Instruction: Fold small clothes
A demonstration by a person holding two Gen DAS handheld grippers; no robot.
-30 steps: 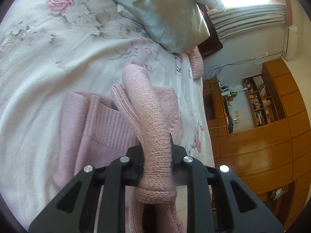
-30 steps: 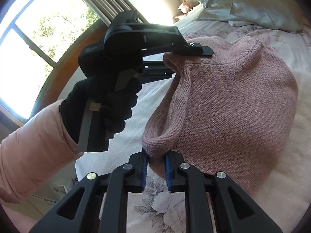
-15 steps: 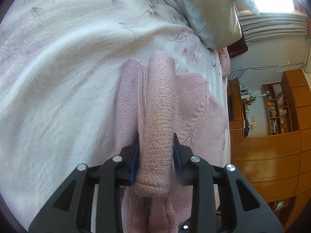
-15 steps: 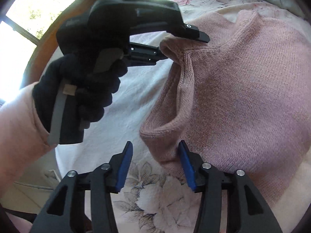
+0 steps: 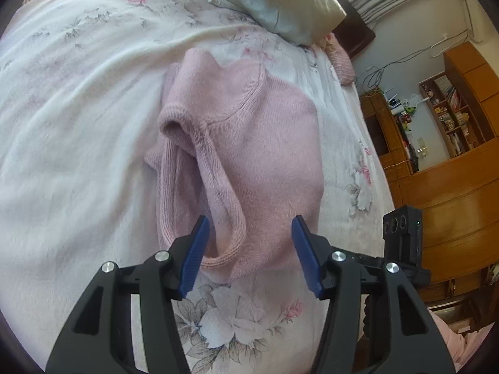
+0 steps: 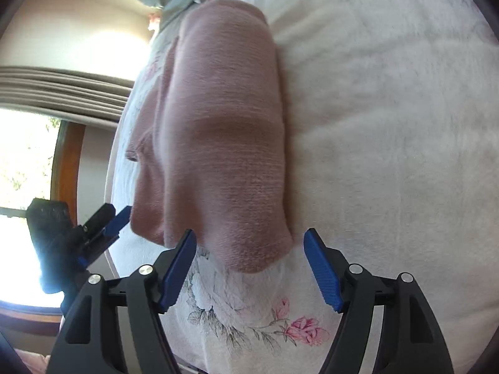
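- Knitwear: the pink sweater (image 5: 249,155) lies folded on the bed (image 5: 78,140), a soft, fine-ribbed knit in a rounded, oblong bundle with its long axis running away from me.
- In my left view a ribbed cuff or hem (image 5: 224,243) curls into a thick rolled lip at the near edge, and a sleeve opening gapes as a dark oval on the left side of the bundle.
- My left tool (image 5: 249,249) is spread wide, its blue ridged pads (image 5: 195,255) standing either side of the near hem; whether they touch the wool, I cannot tell, but they grip nothing.
- My right tool (image 6: 252,265) is likewise spread apart, its blue textured pads (image 6: 322,275) flanking the near rounded corner of the sweater (image 6: 218,124) without pinching it.
- From the right view the knit looks smooth and slightly fuzzy, with a shallow crease across its middle and a second layer showing along the left edge.
- The bedcover is white and plush, printed with grey-leafed pink roses (image 6: 304,332) near my tools.
- A shiny satin pillow (image 5: 280,3) in grey-green and gold sits at the far end of the bed, just beyond the sweater.
- At the left of the right view, the other tool's black body and blue pads (image 6: 118,221) sit just beside the sweater's near left corner.
- Wooden cabinets and open shelves (image 5: 452,109) stand far right.
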